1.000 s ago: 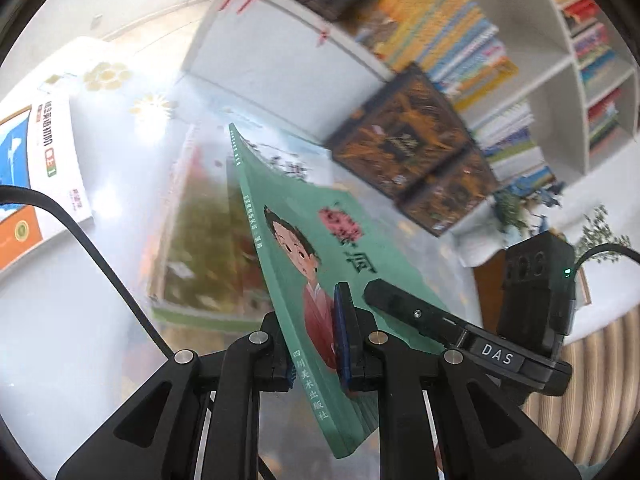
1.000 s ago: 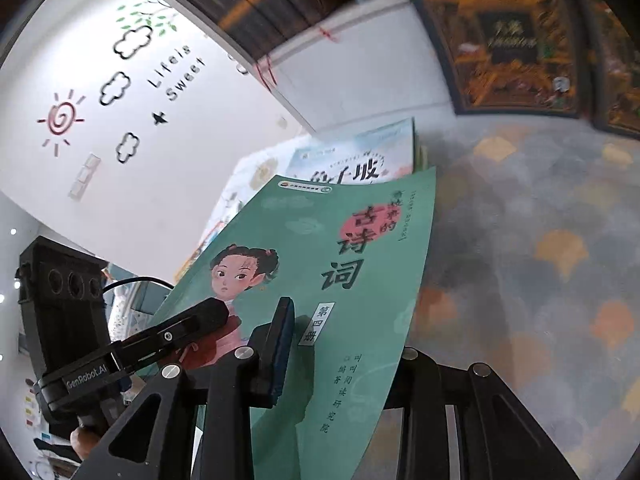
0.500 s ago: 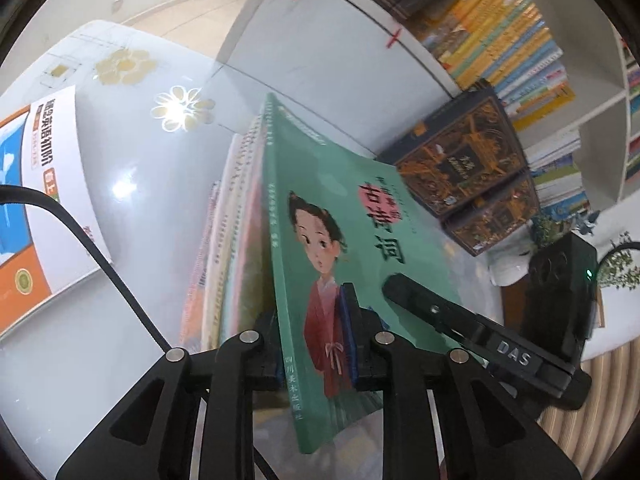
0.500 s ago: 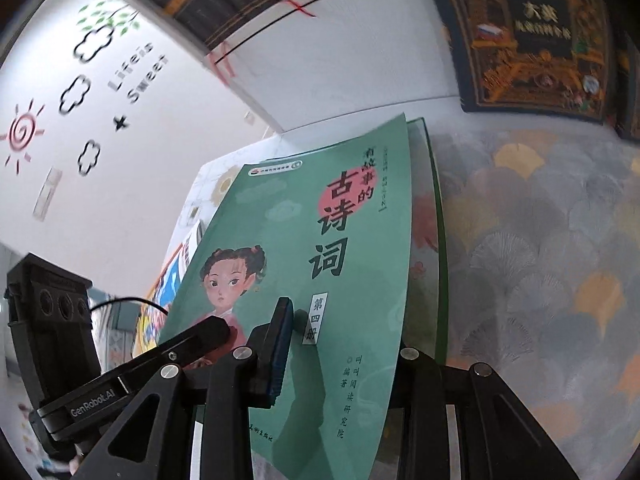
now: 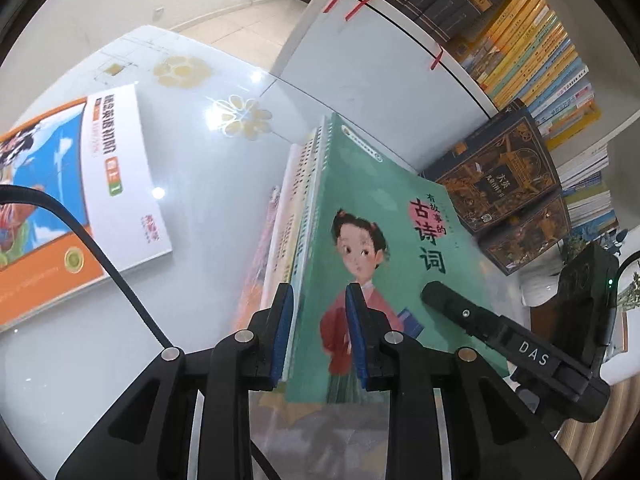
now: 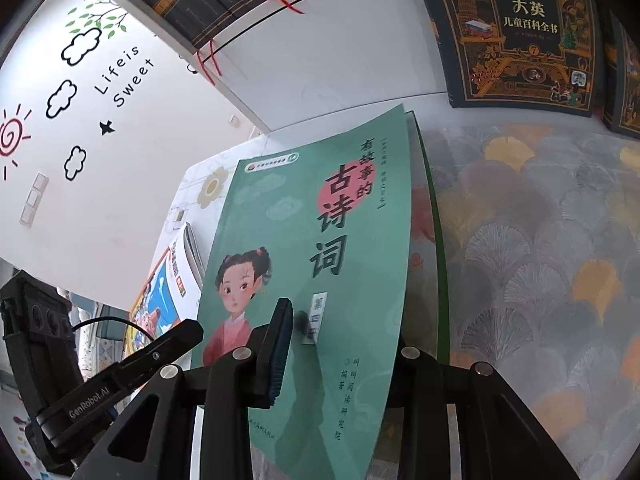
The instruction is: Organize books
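Note:
A green book point(image 5: 384, 240) with a girl on its cover lies on top of a stack of thin books point(image 5: 292, 216) on the glossy table. My left gripper point(image 5: 320, 332) has widened; its blue pads stand on either side of the book's spine edge with a gap showing. The same green book fills the right wrist view point(image 6: 320, 264). My right gripper point(image 6: 340, 344) straddles the book's near edge: the left pad point(image 6: 280, 344) is above the cover and the right finger is hidden under it.
An orange and white book point(image 5: 76, 188) lies flat to the left. Two dark encyclopedia volumes point(image 5: 500, 184) lean against a white bookcase point(image 5: 360, 64) full of books. A patterned cloth point(image 6: 540, 248) covers the table at the right.
The green book came down from a tilted hold onto the stack of books. My left gripper's pads opened off the book. The right gripper kept its place on the near edge.

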Available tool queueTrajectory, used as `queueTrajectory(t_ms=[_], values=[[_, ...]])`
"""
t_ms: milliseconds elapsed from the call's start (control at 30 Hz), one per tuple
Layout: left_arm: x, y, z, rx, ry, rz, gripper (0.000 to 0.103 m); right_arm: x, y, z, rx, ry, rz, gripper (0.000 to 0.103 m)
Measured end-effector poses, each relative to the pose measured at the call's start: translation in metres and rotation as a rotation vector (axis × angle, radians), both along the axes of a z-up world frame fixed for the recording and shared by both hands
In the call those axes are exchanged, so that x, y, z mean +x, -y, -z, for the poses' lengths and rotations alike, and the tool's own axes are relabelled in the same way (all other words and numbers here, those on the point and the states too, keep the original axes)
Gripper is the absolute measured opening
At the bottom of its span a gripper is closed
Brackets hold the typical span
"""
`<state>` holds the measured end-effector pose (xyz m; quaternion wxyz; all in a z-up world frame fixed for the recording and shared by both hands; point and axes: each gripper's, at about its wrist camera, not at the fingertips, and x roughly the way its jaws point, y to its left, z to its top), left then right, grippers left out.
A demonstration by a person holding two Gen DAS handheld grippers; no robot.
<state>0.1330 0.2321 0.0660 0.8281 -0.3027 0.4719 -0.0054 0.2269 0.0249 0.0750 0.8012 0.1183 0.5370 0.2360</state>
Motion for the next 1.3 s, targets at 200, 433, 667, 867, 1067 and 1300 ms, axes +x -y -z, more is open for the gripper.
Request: queueTrajectory(t_ms=[200,433,667,867,1067,1300], values=[[-0.025,0.007,-0.007,0.018,0.000,-0.013,0.024,-0.010,0.020,-0.005,-0.041,-0.007,-0.010,0.043],[-0.054,0.038,-0.023,0.054,0.012,0.044,0.024,-0.034,0.061,-0.015,-0.012,0.008,0.047,0.059],[-0.105,0.052,-0.036,0.040,0.012,-0.002,0.024,0.003,0.035,-0.013,-0.130,0.039,-0.022,0.059],[-0.155,0.048,-0.029,0.039,-0.037,-0.099,0.024,0.038,-0.003,-0.015,-0.200,0.024,-0.097,0.061],[-0.183,0.059,-0.026,0.032,-0.056,-0.152,0.024,0.032,-0.006,-0.036,-0.239,0.127,-0.184,0.062],[-0.170,0.100,-0.032,0.026,-0.035,-0.078,0.024,0.035,0.032,-0.003,-0.226,-0.011,-0.150,0.082]])
